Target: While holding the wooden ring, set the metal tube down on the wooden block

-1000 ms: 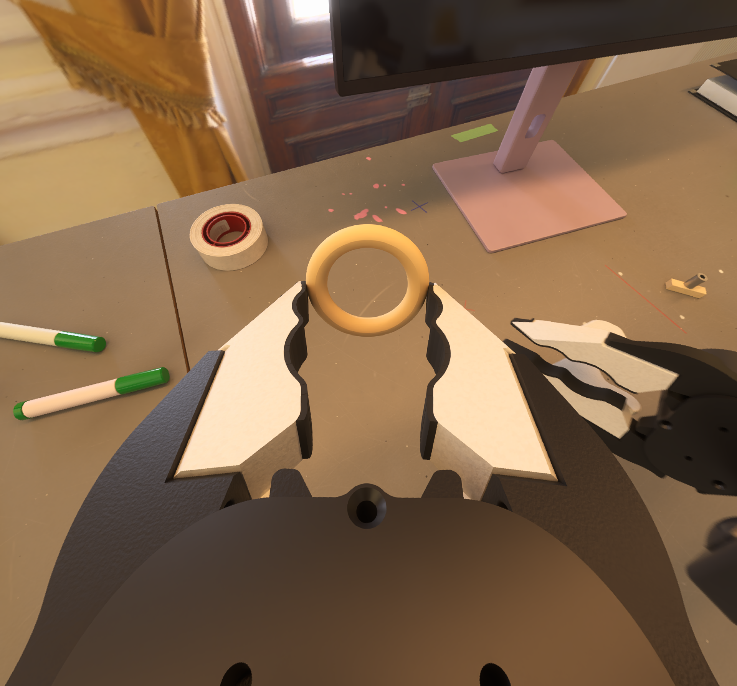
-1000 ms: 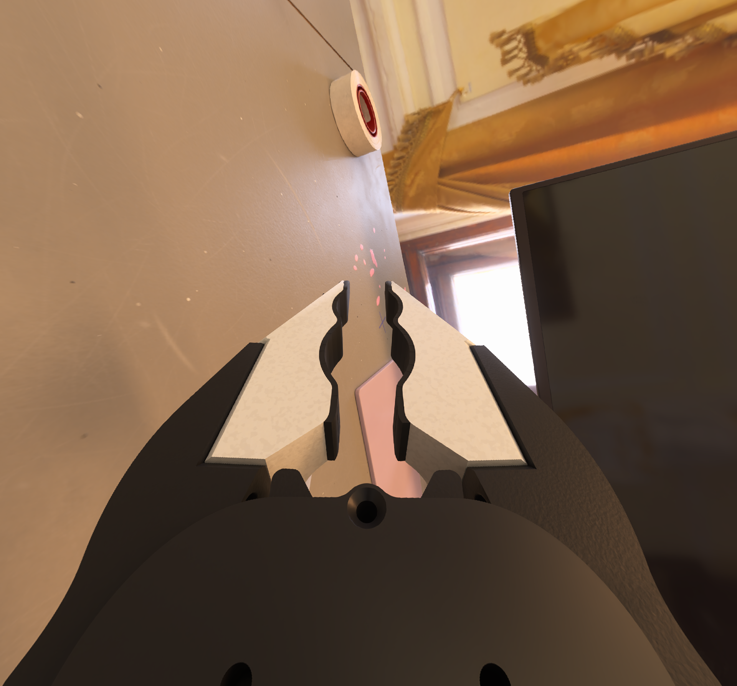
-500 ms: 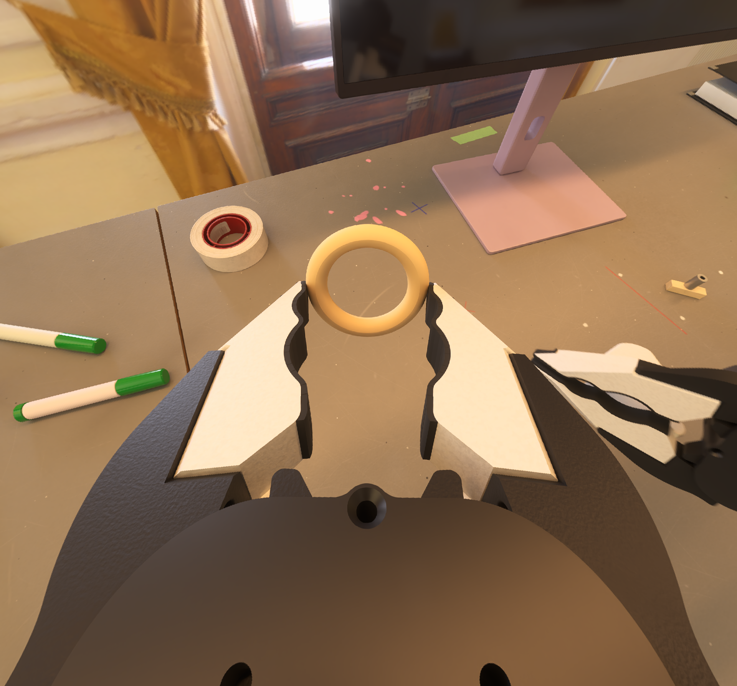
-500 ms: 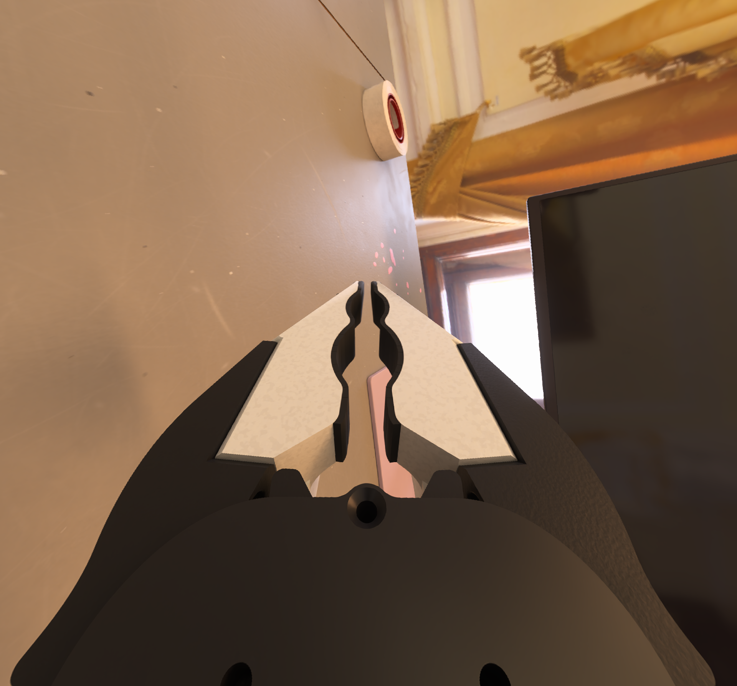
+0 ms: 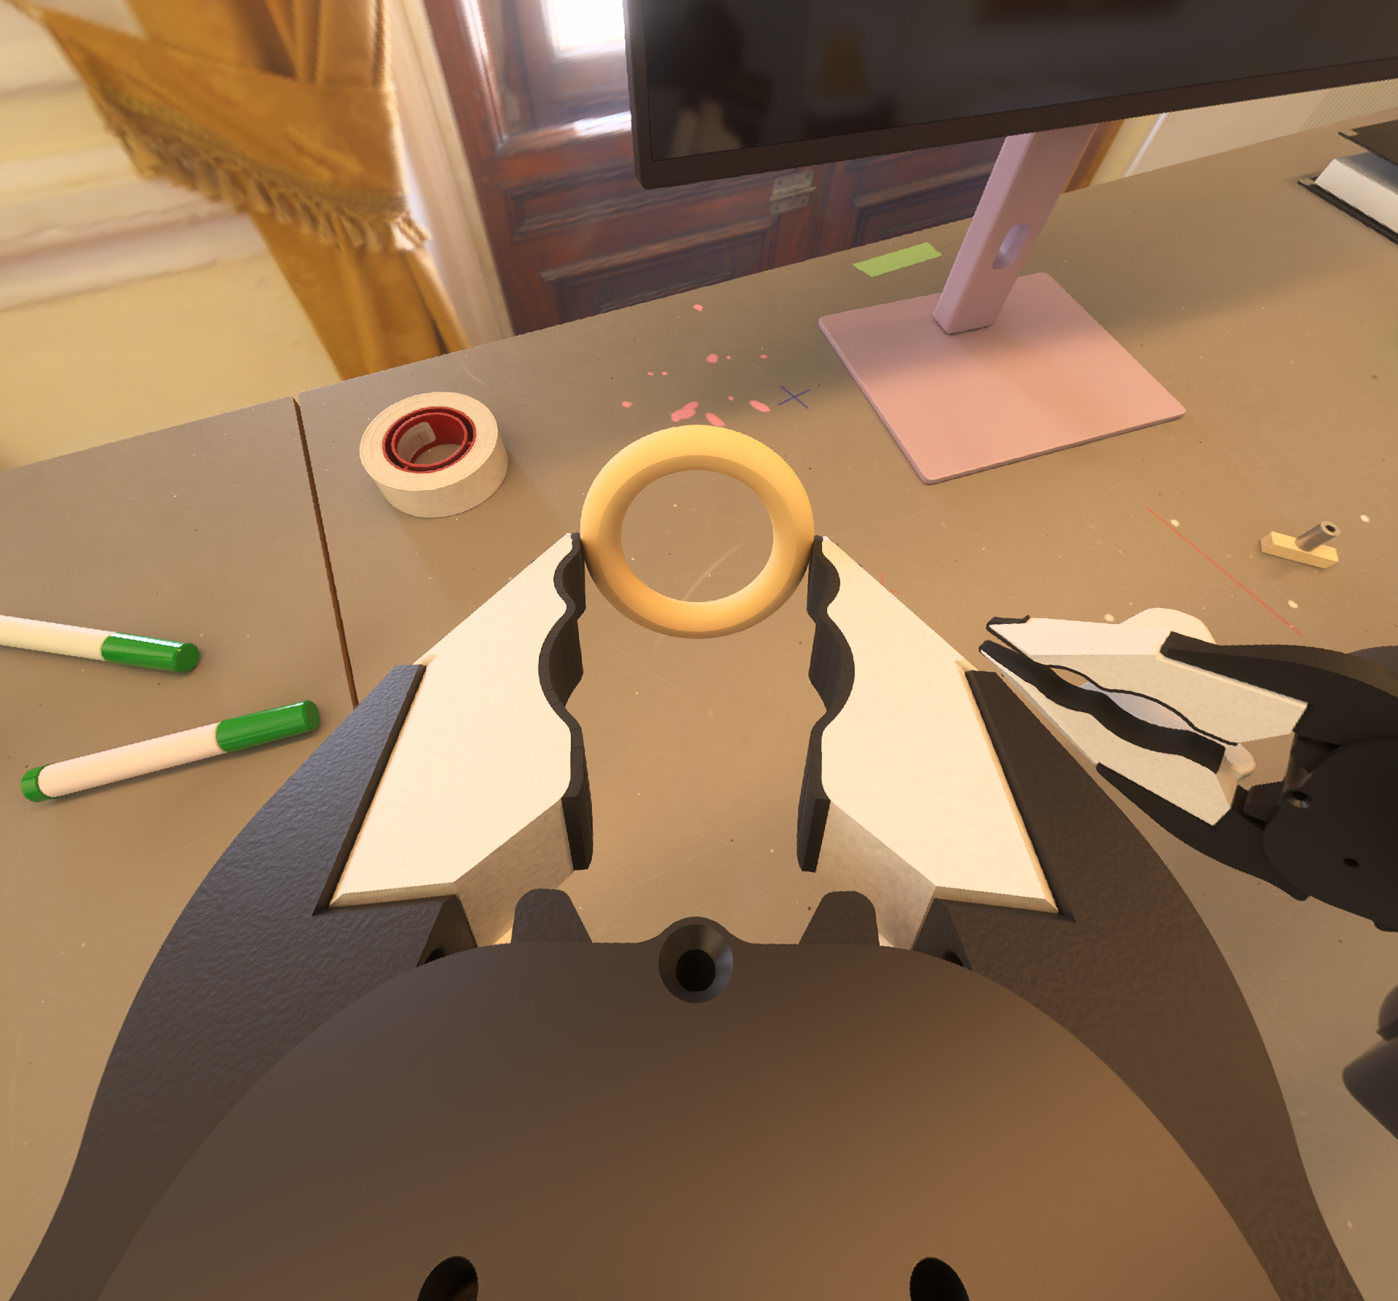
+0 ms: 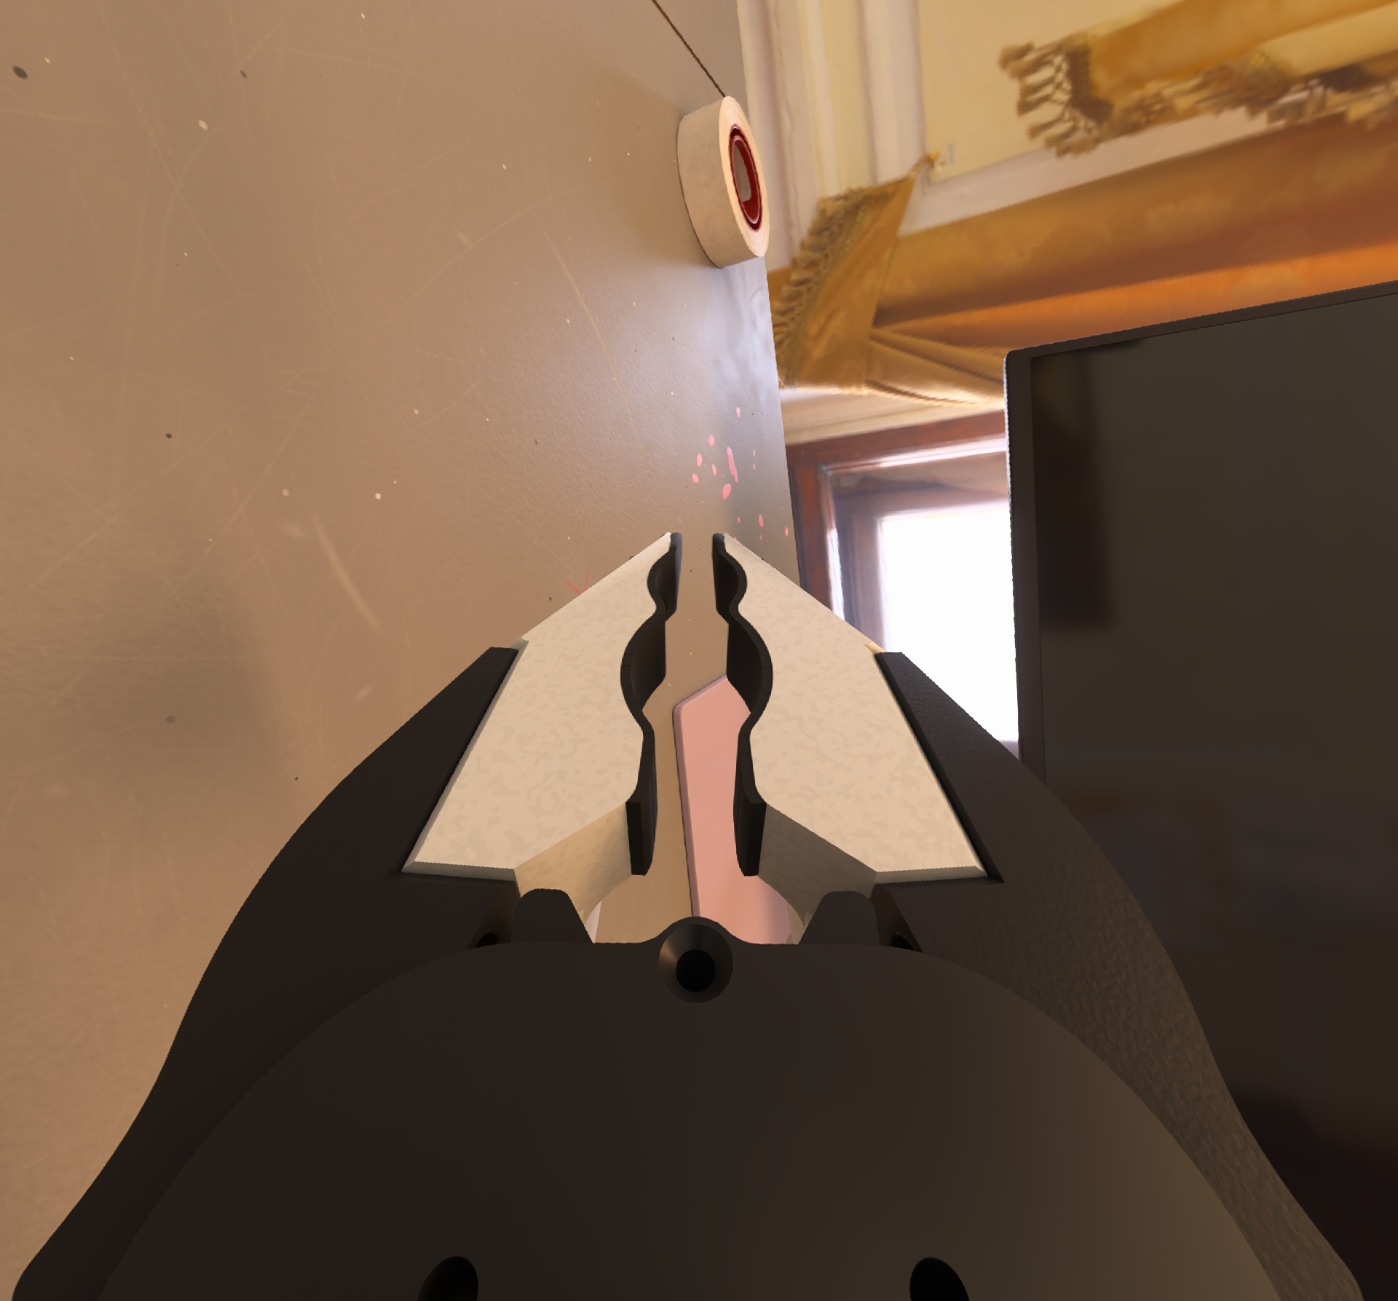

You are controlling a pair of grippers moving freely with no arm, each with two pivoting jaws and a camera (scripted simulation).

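My left gripper [image 5: 696, 542] is shut on the wooden ring [image 5: 696, 610]. It holds the ring by its two sides, above the table. The small metal tube [image 5: 1315, 535] lies on the little wooden block [image 5: 1295, 554], far off at the right on the table. My right gripper [image 5: 989, 635] is just right of the left one, turned on its side and pointing left. In its own view [image 6: 696, 537] its jaws are almost together with only a narrow slit, and nothing is between them. The tube and block do not show in the right wrist view.
A roll of masking tape [image 5: 433, 454] lies at the back left and also shows in the right wrist view [image 6: 722, 190]. Two green-capped markers [image 5: 151, 652] [image 5: 174, 746] lie at the left. A monitor [image 5: 983, 17] stands on a pink base [image 5: 998, 387] at the back right.
The right gripper's jaws closed from a wider gap, then parted very slightly. It drew back to the right and came back left. The left gripper and ring have not moved.
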